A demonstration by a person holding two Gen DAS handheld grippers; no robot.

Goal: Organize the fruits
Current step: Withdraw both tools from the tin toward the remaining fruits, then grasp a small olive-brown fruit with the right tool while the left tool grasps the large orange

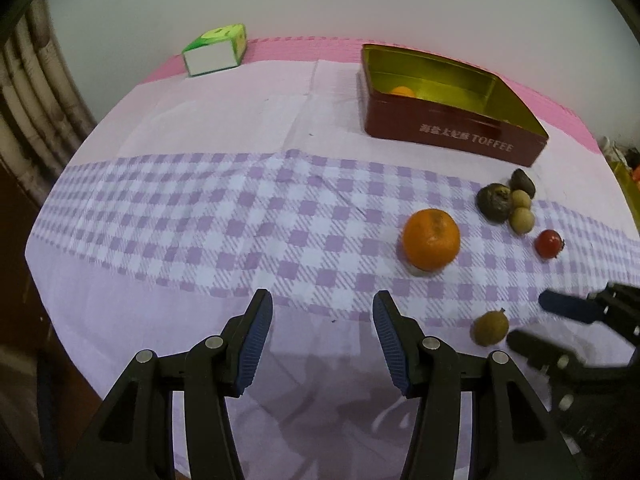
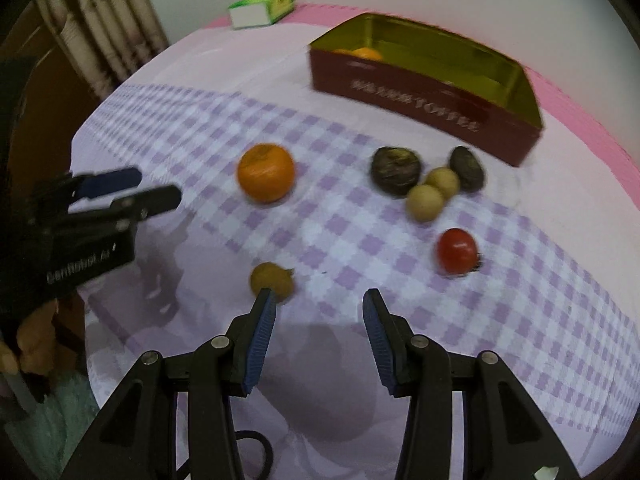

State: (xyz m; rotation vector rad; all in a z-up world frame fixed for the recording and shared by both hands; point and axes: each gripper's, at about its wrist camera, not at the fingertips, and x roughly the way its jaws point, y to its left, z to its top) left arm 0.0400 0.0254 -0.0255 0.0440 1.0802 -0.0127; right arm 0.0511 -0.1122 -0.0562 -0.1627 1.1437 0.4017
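Left wrist view: the left claw (image 1: 322, 340) stands part open with nothing between its pads, over bare checked cloth on the tabletop (image 1: 200, 220). The orange (image 1: 431, 239) lies ahead and to its right; the small brown fruit (image 1: 491, 327) sits farther right, just beside the right claw (image 1: 540, 322), whose fingers reach in from the edge. The toffee tin (image 1: 448, 120), already holding an orange fruit, stands beyond.

Right wrist view: the right claw (image 2: 319, 340) is also part open and empty. The small brown fruit (image 2: 272, 282) lies just past its left pad (image 2: 262, 340), slightly left of the gap between the pads. Judging by this, the right claw is much nearer that fruit and needs only a small leftward shift.
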